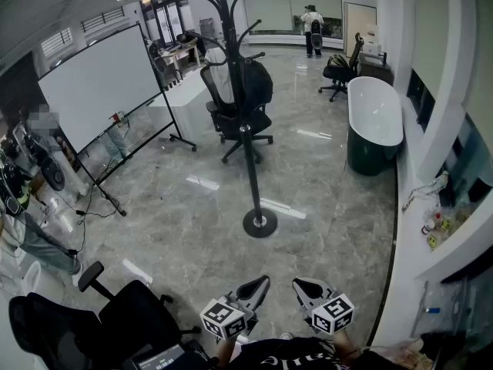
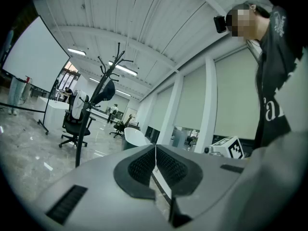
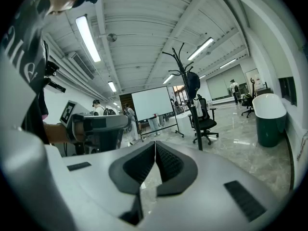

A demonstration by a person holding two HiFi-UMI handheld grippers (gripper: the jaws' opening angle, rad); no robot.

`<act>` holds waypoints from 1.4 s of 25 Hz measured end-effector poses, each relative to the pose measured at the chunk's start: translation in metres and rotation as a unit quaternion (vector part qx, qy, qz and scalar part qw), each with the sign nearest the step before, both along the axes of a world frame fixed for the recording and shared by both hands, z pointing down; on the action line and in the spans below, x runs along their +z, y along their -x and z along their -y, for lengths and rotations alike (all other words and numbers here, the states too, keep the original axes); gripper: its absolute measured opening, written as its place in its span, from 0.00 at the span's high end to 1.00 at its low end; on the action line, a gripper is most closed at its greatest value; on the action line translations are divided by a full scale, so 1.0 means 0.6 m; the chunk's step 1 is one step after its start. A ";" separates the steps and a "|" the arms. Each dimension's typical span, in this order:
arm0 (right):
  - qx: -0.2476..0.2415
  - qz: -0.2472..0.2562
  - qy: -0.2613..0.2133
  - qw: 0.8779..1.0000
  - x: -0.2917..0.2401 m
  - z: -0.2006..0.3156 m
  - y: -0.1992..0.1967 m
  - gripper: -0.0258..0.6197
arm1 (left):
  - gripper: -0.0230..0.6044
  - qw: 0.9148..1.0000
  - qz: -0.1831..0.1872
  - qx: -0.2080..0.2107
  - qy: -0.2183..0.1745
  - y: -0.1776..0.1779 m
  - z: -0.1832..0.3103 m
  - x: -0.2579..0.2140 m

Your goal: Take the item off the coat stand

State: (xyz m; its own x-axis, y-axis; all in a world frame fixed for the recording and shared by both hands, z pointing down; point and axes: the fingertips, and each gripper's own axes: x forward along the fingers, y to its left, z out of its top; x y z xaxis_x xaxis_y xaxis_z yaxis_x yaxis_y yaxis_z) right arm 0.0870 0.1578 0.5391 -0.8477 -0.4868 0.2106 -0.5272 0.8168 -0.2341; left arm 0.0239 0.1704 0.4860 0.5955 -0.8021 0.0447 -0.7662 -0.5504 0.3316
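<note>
A tall black coat stand [image 1: 248, 122] rises from a round base [image 1: 259, 223] on the marble floor, a few steps ahead of me. A dark item [image 1: 258, 82] hangs from one of its upper hooks; it shows too in the left gripper view as a dark item [image 2: 104, 91] and in the right gripper view as a dark item [image 3: 193, 84]. My left gripper [image 1: 262, 281] and right gripper [image 1: 296, 284] are held low and close to my body, side by side, both far from the stand. Each has its jaws shut with nothing between them.
A black office chair [image 1: 239, 118] stands right behind the stand. A whiteboard on a wheeled frame [image 1: 104, 83] is at the left, a white-and-green bathtub [image 1: 374, 122] at the right. Another black chair [image 1: 115, 314] sits near my left. People stand at the left and far back.
</note>
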 end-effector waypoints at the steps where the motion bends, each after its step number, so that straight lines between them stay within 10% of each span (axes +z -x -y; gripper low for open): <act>1: 0.000 0.001 -0.001 1.000 -0.001 0.006 -0.004 0.93 | 0.96 1.000 0.001 0.000 -0.002 -0.004 0.006 -0.001; 20: 0.001 0.002 0.020 1.000 0.039 0.095 -0.024 0.93 | 0.96 1.000 0.003 -0.007 0.017 -0.019 0.091 0.035; 35: 0.045 0.001 -0.005 0.999 -0.005 0.374 0.153 0.93 | 0.96 0.999 0.002 0.039 -0.012 0.160 0.377 -0.007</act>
